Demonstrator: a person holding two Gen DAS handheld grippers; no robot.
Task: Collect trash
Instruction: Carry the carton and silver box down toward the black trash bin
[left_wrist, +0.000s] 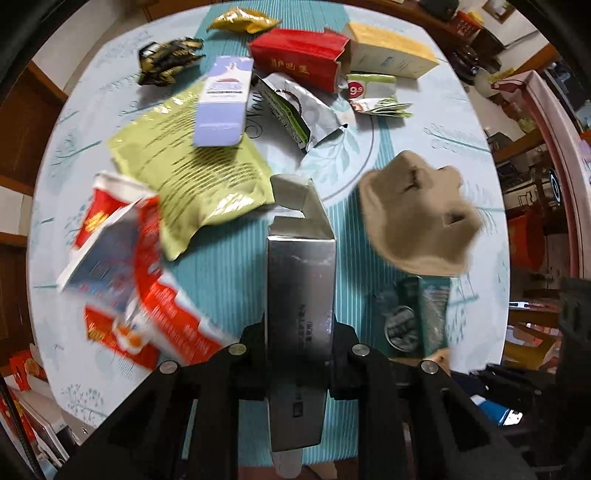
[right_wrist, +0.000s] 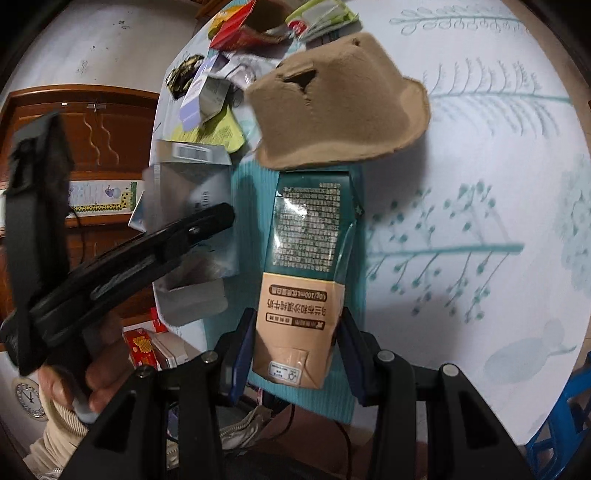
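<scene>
Clamping a silver carton between its jaws at the lower centre of the left wrist view, the left gripper points down over a round table strewn with trash. A green foil pouch lies at centre left, a red box at the top, and a brown pulp tray at right. In the right wrist view, the right gripper grips a milk carton at lower centre, its far end just under the pulp tray.
</scene>
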